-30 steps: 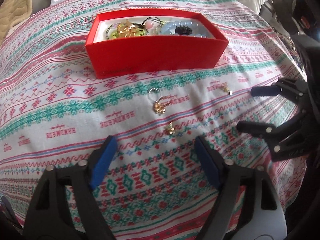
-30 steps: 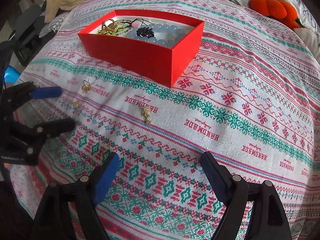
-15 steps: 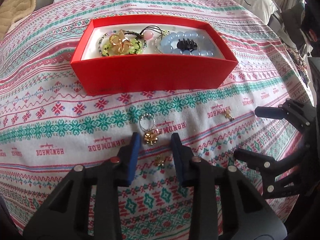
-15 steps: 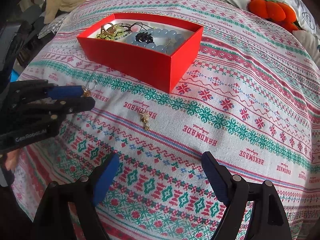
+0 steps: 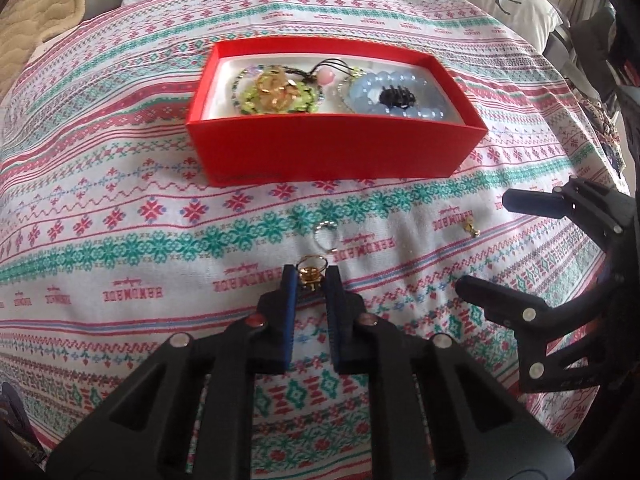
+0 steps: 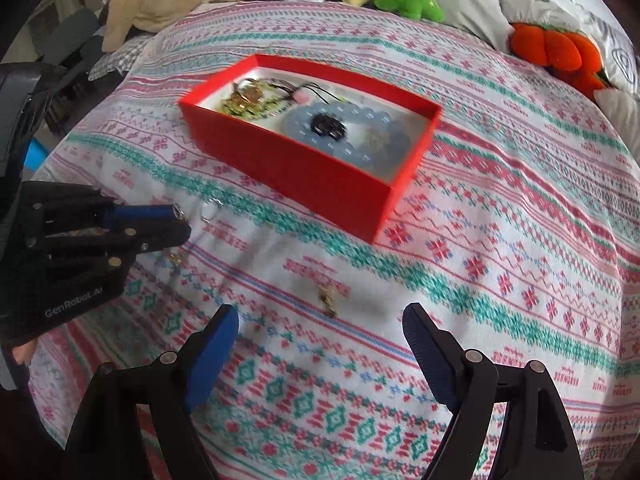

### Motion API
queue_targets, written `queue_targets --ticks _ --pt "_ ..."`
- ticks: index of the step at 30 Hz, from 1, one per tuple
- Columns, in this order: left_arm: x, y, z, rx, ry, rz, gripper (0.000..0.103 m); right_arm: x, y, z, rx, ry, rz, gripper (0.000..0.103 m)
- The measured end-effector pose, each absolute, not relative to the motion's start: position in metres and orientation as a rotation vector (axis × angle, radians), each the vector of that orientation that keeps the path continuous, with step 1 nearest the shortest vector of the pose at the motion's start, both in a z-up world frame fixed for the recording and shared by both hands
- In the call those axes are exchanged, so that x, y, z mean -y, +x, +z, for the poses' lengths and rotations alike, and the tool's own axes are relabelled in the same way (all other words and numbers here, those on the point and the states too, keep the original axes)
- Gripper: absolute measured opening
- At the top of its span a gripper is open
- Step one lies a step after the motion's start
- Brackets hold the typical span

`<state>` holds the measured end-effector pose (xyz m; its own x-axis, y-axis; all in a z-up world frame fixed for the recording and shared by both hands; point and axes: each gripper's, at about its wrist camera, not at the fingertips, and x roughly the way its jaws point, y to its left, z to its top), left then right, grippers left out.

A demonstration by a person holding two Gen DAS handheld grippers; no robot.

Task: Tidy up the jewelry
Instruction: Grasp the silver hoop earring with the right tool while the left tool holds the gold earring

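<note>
One gold ring [image 5: 311, 273] now sits pinched between the blue pads of the left gripper [image 5: 310, 280], low centre of the left wrist view. A second ago those jaws stood wide over the cloth; half a second ago they were half closed around the ring; now they are narrow and clamped on it. Whether the ring has left the cloth yet, cannot tell.

Silver ring [image 5: 326, 235] lies just above the held one, apart from it, on the patterned cloth [image 5: 120, 240]. A small gold earring [image 5: 472, 228] lies toward the right edge, near the right gripper's upper finger. Another small gold piece shows in the right wrist view, left of centre, below the left gripper; blurred.

Right gripper [image 6: 320, 344] hangs wide, nothing between its jaws, with the earring on the cloth just above the gap, lower centre of that view. It has edged closer to the earring than before.

Red box [image 5: 332, 160], upper centre, already holds a green bead piece, a blue bead bracelet [image 5: 400, 92] and a black clip.

Judgement: grasp looks made; next step is likely lift and carry to the box. Ring is small and held at the pad tips, so slip is a risk. At least three loose pieces remain.
</note>
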<state>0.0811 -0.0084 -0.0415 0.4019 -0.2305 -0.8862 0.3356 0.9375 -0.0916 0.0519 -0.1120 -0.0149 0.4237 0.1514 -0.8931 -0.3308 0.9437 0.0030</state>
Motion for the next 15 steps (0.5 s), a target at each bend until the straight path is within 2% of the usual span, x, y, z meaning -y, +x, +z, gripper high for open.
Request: queue_targets --ticks 9,11,15 --pt "-0.021 0.079 -0.035 -1.086 0.097 -0.307 0.015 0.070 0.066 -0.016 -1.045 -0.204 0.356 0.085" --pt "-0.026 0.077 -0.034 -1.086 0.099 -0.304 0.015 0.065 0.070 -0.018 -1.036 -0.195 0.360 0.081" --pt "-0.035 0.071 -0.034 -1.094 0.093 -0.301 0.015 0.055 0.078 -0.025 -1.041 -0.191 0.385 0.064"
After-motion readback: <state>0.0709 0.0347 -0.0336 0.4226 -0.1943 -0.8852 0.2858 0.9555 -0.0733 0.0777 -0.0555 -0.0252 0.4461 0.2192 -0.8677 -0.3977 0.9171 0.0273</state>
